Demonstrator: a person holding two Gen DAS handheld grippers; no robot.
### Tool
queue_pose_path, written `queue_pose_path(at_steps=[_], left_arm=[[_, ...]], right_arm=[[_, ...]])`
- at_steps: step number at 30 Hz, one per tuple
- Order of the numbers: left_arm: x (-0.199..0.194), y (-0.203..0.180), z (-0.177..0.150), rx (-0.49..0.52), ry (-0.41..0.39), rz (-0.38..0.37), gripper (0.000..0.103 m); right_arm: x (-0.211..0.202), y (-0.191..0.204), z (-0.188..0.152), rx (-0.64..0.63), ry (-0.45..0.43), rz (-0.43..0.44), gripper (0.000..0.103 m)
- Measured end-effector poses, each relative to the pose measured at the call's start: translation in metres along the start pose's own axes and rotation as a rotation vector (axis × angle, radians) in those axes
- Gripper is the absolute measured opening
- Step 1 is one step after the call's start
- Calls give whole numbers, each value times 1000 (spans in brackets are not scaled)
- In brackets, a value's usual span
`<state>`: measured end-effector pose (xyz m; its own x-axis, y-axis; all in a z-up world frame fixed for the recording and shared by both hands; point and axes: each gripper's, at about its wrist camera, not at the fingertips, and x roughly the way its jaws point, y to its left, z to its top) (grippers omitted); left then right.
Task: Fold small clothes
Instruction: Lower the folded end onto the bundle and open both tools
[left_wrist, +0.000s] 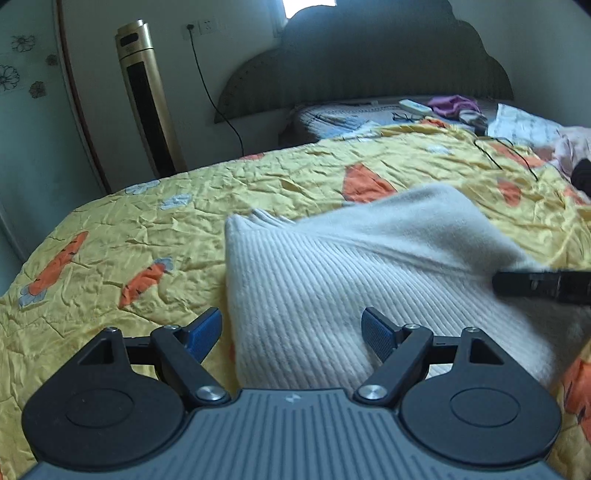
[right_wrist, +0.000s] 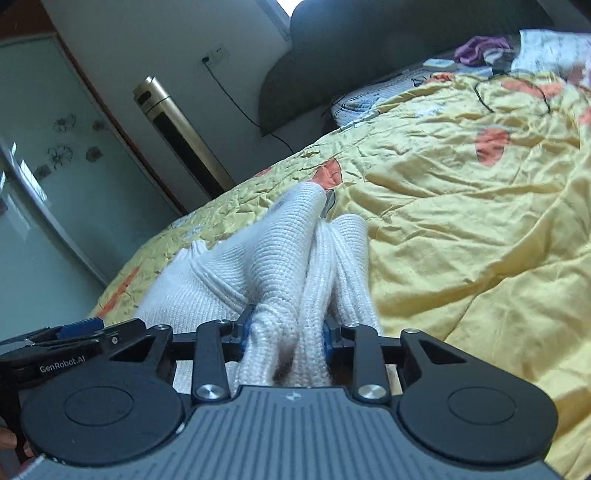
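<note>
White knit sweater (right_wrist: 280, 280) bunches between the fingers of the right gripper (right_wrist: 286, 338), which are clamped on a thick gather of its ribbed fabric. From that grip, folds of the sweater rise and stretch forward onto the bed. The blue pads (right_wrist: 245, 328) are mostly buried in the knit, so only slivers show.

From the left wrist view, the left gripper (left_wrist: 291, 334) has its fingers spread wide, holding nothing. It hovers just above the near edge of the sweater (left_wrist: 332, 266), whose ribbed panel fills the gap between the blue textured pads (left_wrist: 376, 332). The sweater's right side lifts toward the black tip of the right gripper (left_wrist: 539, 282), which is cut off at the frame edge.

Beneath lies a wrinkled yellow quilt (left_wrist: 147, 229) printed with orange carrots. Farther off stand a dark scalloped headboard (left_wrist: 369, 66) and a tall gold tower fan (left_wrist: 146, 96). Small items near the headboard, including purple cloth (left_wrist: 452, 105), are too blurred to identify.
</note>
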<state>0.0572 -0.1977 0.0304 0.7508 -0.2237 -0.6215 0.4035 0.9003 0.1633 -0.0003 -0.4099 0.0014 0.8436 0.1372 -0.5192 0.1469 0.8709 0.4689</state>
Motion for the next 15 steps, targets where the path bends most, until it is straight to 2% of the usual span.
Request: queue_pose_path(at_steps=[3, 6, 7, 8, 9, 10, 11, 12, 13, 15], left_arm=[[1, -6, -7, 2, -4, 22, 83], [0, -8, -8, -3, -8, 33, 83], [0, -9, -8, -3, -7, 34, 83], [0, -9, -9, -7, -6, 35, 83], [0, -9, -9, -12, -5, 35, 83], [0, -9, -10, -14, -4, 32, 83], [-1, -9, -10, -16, -2, 30, 83], [-1, -9, -11, -17, 1, 27, 83], [-1, -9, -12, -18, 5, 20, 83], [-2, -7, -13, -16, 1, 18, 83]], right_arm=[[-19, 25, 0, -105, -59, -100, 52], [-39, 62, -5, -314, -196, -293, 53], [-42, 73, -8, -389, -227, -334, 52], [-43, 82, -11, -448, -230, -333, 52], [-41, 86, -12, -484, -208, -306, 54], [-37, 87, -13, -497, -174, -276, 48], [-30, 85, -14, -498, -135, -259, 48], [-20, 80, -15, -496, -80, -269, 48], [-10, 73, -17, -499, -39, -298, 51], [-3, 61, -20, -476, -23, -314, 60]])
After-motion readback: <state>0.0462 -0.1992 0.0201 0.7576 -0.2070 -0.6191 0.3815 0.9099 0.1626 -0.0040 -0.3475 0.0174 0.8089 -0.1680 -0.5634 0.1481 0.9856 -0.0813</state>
